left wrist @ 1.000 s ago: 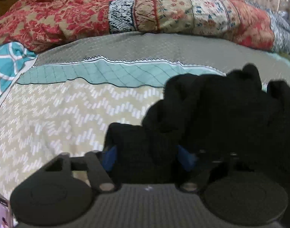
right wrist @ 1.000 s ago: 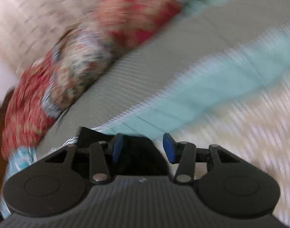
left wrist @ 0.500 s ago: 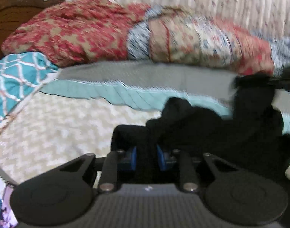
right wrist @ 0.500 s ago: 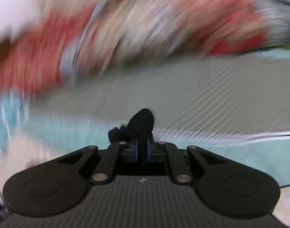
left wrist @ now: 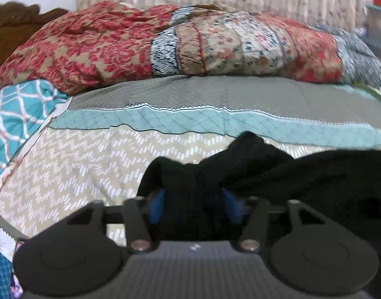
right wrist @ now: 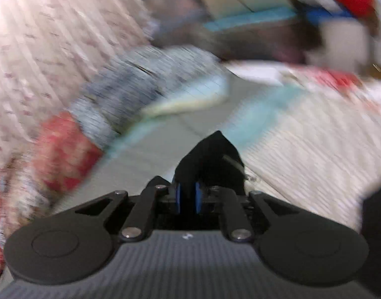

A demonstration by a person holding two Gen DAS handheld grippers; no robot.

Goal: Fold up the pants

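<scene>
Pants (left wrist: 302,174) are bunched black cloth on the bed (left wrist: 95,174), not spread out yet; the step in hand looks like pulling the garment out flat between both grippers before any fold.

Left gripper (left wrist: 194,205): jaws have just been opening, a thick wad of cloth sits between the blue pads (left wrist: 156,205). Gap is wide, and I can't tell whether the pads press on the wad or are letting go.

Right gripper (right wrist: 188,198): jaws narrow, pinching a thin peak of the pants (right wrist: 210,159); they have also just eased open slightly, cloth between them. That view is heavily smeared, so the gripper is swinging fast.

To do this well, my read:
- Re-clamp left on a single edge rather than a wad. A wad slips and leaves twists.
- Slow the right sweep; a thin pinch at speed can pull free.
- Draw the two grippers apart until the cloth between them goes taut, then lay it on the zigzag part of the bed, clear of the red quilt (left wrist: 90,47).
- Check that legs aren't crossed before folding; not visible now.
</scene>
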